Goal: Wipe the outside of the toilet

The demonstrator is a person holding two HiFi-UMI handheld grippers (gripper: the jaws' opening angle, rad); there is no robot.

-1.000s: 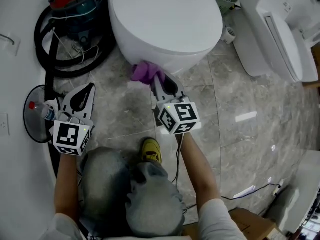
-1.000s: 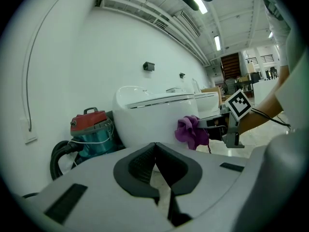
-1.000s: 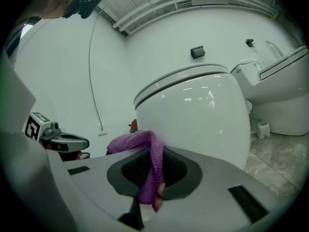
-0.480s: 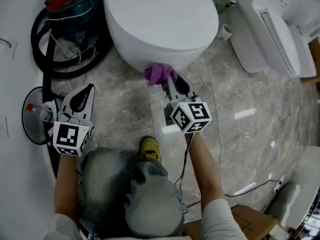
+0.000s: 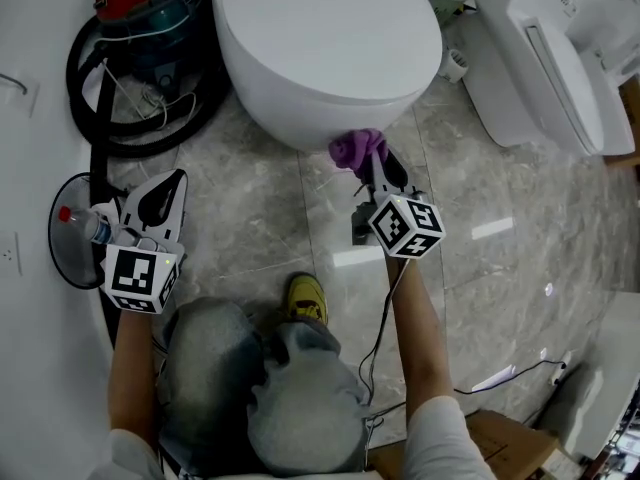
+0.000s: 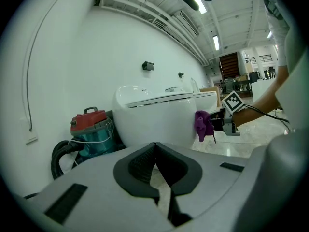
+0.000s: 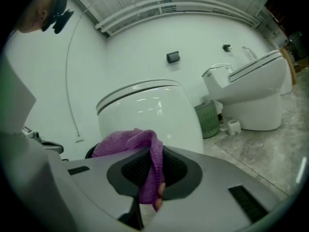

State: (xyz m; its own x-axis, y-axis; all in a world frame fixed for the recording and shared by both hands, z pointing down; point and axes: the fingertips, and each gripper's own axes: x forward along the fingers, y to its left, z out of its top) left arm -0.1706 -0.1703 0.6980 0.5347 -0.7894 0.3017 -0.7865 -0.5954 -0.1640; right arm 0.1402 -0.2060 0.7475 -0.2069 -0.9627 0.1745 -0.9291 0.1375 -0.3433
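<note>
Right gripper (image 5: 378, 168): jaws clamped on a purple cloth (image 5: 357, 148). In the right gripper view the cloth (image 7: 130, 141) is bunched over the top of the pads and one strip hangs down between them. Its weave is knitted and slightly fuzzy.

Left gripper (image 5: 160, 194): jaws closed tip to tip with nothing between them (image 6: 157, 166). It is held low at the person's left, well apart from the bowl.

Writing: the only print legible is the square black-and-white pattern on each marker cube (image 5: 407, 226) (image 5: 138, 276). No letters or brand can be made out anywhere.

The cloth sits at the front right curve of the toilet (image 5: 320, 48), low on the outside of the bowl. The wad covers the spot, so actual contact cannot be confirmed. From the left gripper view it shows at the bowl's right edge (image 6: 203, 124).

The toilet is glossy white, rounded, lid down, with ceiling lights reflected in it. Its rear is cut off at the top of the head view.

Beside it on the left is a red-and-teal vacuum cleaner (image 5: 145, 3) with a black hose (image 5: 95, 118), partly out of frame. A second white toilet (image 5: 560, 68) stands to the right on the grey marbled floor (image 5: 480, 188).
</note>
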